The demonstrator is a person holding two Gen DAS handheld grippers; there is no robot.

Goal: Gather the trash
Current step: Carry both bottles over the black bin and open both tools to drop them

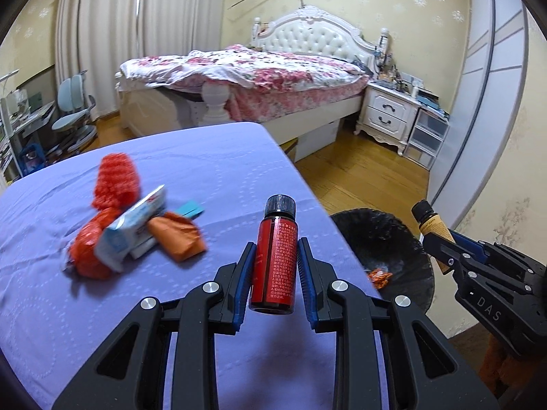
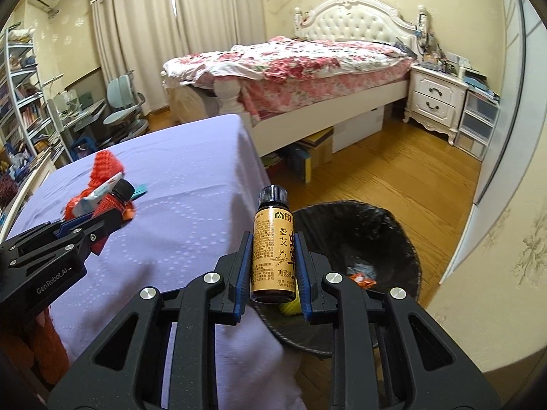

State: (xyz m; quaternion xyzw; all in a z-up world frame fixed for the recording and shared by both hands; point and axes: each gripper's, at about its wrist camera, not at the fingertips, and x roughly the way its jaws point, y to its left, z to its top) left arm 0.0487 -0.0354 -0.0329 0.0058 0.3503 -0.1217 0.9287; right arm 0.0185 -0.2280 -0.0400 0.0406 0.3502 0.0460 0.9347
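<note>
Bottles fill both grips: left gripper (image 1: 275,266) pinches a red bottle (image 1: 274,259) at frame centre above the purple table (image 1: 212,171); right gripper (image 2: 273,263) pinches a tan bottle (image 2: 272,253) at centre, before the black bin (image 2: 393,235).

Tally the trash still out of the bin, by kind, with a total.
Bottles, held in the grippers: 2, red bottle and tan bottle
Red net bags on the table: 2
White-blue packet: 1
Orange wrapper: 1
Teal card: 1
Total: 7
</note>
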